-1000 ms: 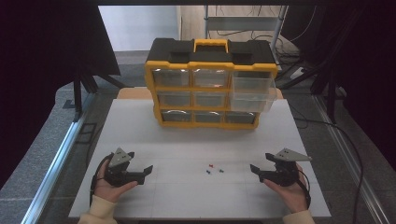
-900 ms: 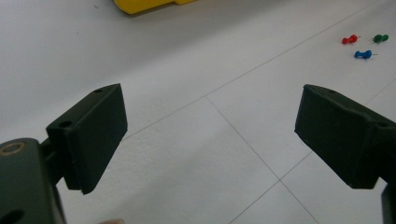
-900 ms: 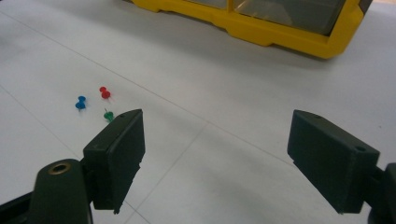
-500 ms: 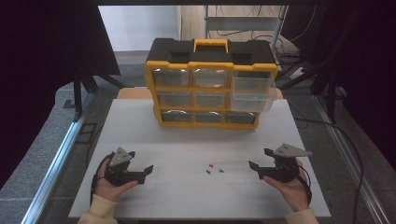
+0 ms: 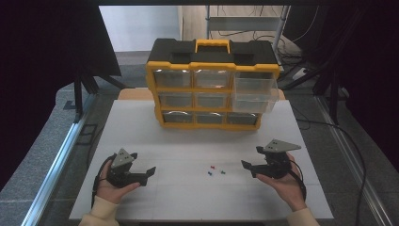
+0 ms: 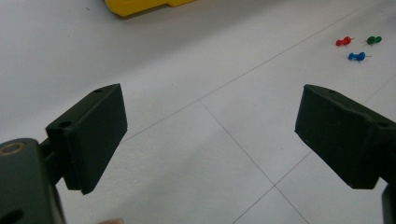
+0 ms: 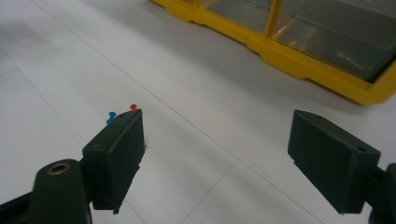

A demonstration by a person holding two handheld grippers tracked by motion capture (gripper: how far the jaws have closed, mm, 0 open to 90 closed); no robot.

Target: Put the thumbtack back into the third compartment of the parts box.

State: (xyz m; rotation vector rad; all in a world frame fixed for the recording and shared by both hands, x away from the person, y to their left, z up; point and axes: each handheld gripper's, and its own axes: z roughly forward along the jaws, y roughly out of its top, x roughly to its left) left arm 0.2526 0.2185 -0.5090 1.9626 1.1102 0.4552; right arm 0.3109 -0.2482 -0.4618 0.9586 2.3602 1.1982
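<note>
Both hand-held grippers spread wide over the tabletop, three pushpins between them.

The white tabletop point(image 5: 141, 127) carried a yellow-and-black drawer organizer point(image 5: 211, 84) at the back. The left hand-held gripper point(image 5: 141, 173) and the right hand-held gripper point(image 5: 250, 166) hovered well apart, jaws gaping and empty. Between them, nearer the right one, lay the red pushpin point(image 5: 212, 166), green pushpin point(image 5: 223, 172) and blue pushpin point(image 5: 210, 173), close together.

Each hand carries a black tool topped by a grey three-cornered plate: the left tool point(image 5: 141, 173) at seven o'clock of the high view, the right tool point(image 5: 251, 165) at five o'clock. Their jaws are matte black rectangular blocks with small screw holes. Cream sleeve cuffs point(image 5: 101, 212) cover both wrists, and a black cable trails from each tool.
</note>
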